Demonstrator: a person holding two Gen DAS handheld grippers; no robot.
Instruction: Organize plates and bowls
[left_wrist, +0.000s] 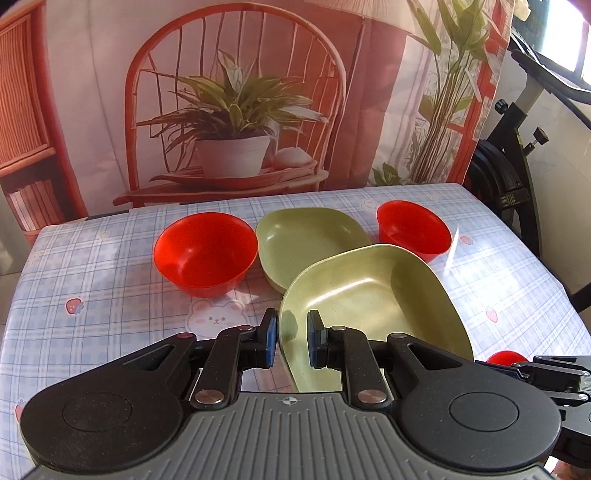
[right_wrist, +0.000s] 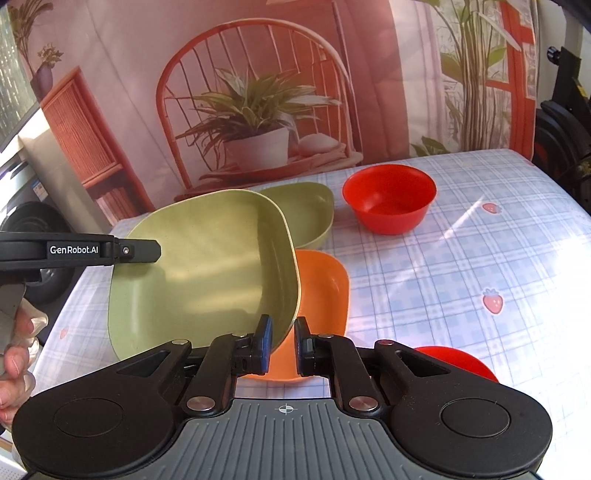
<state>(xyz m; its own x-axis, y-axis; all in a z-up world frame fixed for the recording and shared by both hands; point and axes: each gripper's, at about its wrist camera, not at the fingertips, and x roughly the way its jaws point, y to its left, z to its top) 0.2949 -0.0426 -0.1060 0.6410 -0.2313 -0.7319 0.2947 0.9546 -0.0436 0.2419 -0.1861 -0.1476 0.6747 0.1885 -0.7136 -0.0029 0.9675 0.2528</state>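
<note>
My left gripper (left_wrist: 291, 341) is shut on the near rim of a green square plate (left_wrist: 373, 306) and holds it tilted above the table. The same plate shows in the right wrist view (right_wrist: 207, 273), with the left gripper's finger (right_wrist: 136, 251) at its left edge. My right gripper (right_wrist: 282, 347) has its fingers astride that plate's right rim; whether it grips is unclear. A second green plate (left_wrist: 306, 240) lies behind, also seen in the right wrist view (right_wrist: 306, 210). An orange plate (right_wrist: 325, 291) lies below. Red bowls stand at left (left_wrist: 205, 253) and right (left_wrist: 413, 229).
The checked tablecloth (left_wrist: 92, 295) covers the table. Another red bowl (right_wrist: 458, 363) lies near my right gripper. The right bowl also shows in the right wrist view (right_wrist: 389, 197). A printed backdrop (left_wrist: 236, 110) hangs behind. An exercise bike (left_wrist: 517, 155) stands past the right edge.
</note>
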